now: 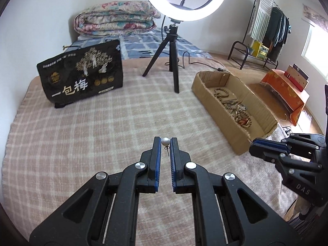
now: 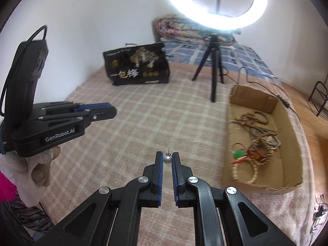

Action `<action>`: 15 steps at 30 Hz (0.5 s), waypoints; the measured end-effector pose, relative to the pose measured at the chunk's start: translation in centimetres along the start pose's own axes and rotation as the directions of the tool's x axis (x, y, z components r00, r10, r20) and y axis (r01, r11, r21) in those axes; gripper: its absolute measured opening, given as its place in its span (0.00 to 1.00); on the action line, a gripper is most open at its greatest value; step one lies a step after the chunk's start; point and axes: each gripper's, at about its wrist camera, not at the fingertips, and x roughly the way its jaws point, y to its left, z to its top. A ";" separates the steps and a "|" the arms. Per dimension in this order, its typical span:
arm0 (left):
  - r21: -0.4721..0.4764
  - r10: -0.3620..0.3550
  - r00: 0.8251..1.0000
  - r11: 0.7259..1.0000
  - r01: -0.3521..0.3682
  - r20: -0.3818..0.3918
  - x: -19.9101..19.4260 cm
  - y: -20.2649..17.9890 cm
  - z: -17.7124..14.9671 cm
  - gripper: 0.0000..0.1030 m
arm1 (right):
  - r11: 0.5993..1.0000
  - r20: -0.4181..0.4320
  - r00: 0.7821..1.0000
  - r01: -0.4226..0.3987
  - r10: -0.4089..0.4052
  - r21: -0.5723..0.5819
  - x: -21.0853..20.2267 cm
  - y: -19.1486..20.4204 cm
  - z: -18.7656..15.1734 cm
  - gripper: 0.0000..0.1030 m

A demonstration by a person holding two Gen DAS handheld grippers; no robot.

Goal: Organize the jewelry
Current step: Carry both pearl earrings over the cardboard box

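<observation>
My left gripper (image 1: 165,141) is shut on a silver pearl earring (image 1: 165,142), its post pointing back toward the camera, held above the checked blanket. My right gripper (image 2: 167,158) is shut on a second pearl earring (image 2: 167,159), whose post sticks up and away. The right gripper (image 1: 255,146) shows side-on at the right edge of the left wrist view, beside the cardboard box (image 1: 213,97). The left gripper (image 2: 113,110) appears at the left of the right wrist view. The cardboard box (image 2: 226,143) holds several bead bracelets and necklaces (image 2: 260,141).
A ring light on a black tripod (image 1: 172,59) stands mid-bed, its cable trailing right. A black printed bag (image 1: 82,73) stands at the back left. Folded quilts (image 1: 114,21) lie by the wall. A clothes rack (image 1: 266,32) and an orange box (image 1: 287,90) are at the right.
</observation>
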 end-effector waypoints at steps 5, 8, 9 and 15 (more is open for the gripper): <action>0.009 -0.020 1.000 1.000 0.020 0.020 0.6 -1.8 1.7 0.06 | 0.997 0.017 0.999 0.048 -0.049 0.065 -1.0 -3.4 0.3 0.06; 0.014 -0.035 0.999 0.999 0.034 0.034 1.0 -2.9 2.9 0.06 | 0.993 0.022 0.997 0.067 -0.070 0.102 -1.6 -5.3 0.5 0.06; 0.017 -0.040 0.998 0.999 0.039 0.039 1.3 -3.4 3.3 0.06 | 0.991 0.022 0.997 0.077 -0.080 0.110 -1.7 -6.0 0.5 0.06; 0.024 -0.072 0.996 0.997 0.071 0.049 2.7 -5.8 5.0 0.06 | 0.981 0.019 0.992 0.117 -0.121 0.156 -2.3 -9.1 0.5 0.06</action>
